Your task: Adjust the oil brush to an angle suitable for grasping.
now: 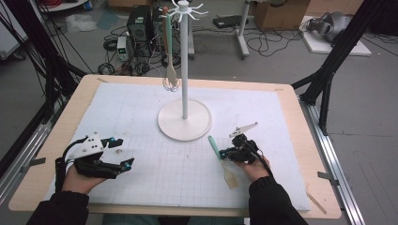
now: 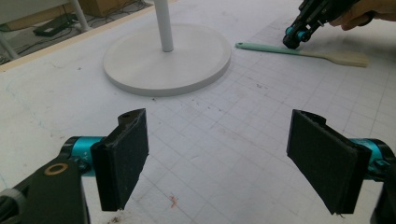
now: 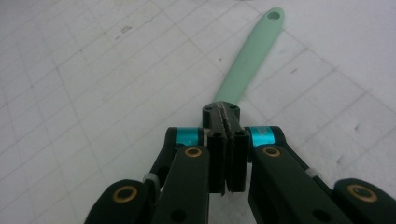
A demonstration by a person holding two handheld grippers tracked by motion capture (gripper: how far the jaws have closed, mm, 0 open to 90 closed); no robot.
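A light wooden table [image 1: 56, 140] carries a white gridded mat [image 1: 187, 173] that covers most of its top. On the mat stands a white rack with a round base [image 1: 184, 123], near the middle. A spatula [image 1: 221, 159] with a mint-green handle lies flat to the right of it.

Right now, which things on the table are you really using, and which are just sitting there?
Using:
- spatula, green handle, lying on the mat
- right gripper, shut, tips at the spatula's handle
- white stand with hooks

Just there:
- whisk hanging on the stand
- left gripper, open, nothing between the jaws
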